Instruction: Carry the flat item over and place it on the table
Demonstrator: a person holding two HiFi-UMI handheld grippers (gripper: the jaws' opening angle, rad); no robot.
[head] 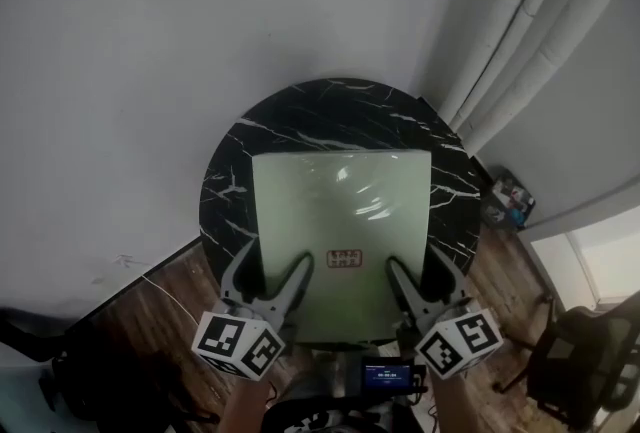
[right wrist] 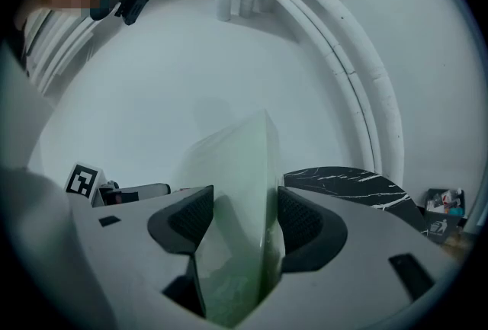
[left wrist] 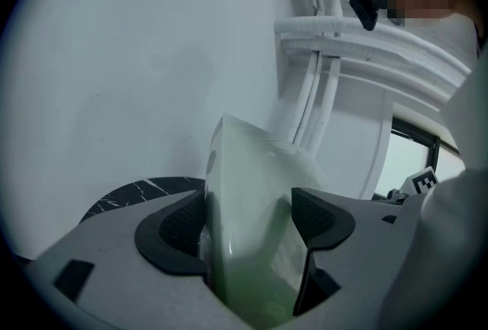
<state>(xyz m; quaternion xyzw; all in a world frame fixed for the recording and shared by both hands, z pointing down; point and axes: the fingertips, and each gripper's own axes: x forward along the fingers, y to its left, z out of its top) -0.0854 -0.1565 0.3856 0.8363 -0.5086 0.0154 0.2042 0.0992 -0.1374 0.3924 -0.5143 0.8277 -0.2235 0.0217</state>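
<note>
The left gripper (head: 272,266) and right gripper (head: 418,269) each clench the pale green flat item (head: 340,221) between their fingers (left wrist: 179,233), at its 7 and 5 o'clock corners, over the black worktop (head: 228,183).

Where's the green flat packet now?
The pale green flat packet is centre of the head view, over the round black marble table, its near edge clamped by the left gripper and the right gripper.

A pale green, glossy, flat square package (head: 340,211) sits over a round black marble table with white veins (head: 228,171). The left gripper (head: 274,261) and right gripper (head: 416,263) clasp its near edge, with a small red label (head: 345,259) between them.
</note>
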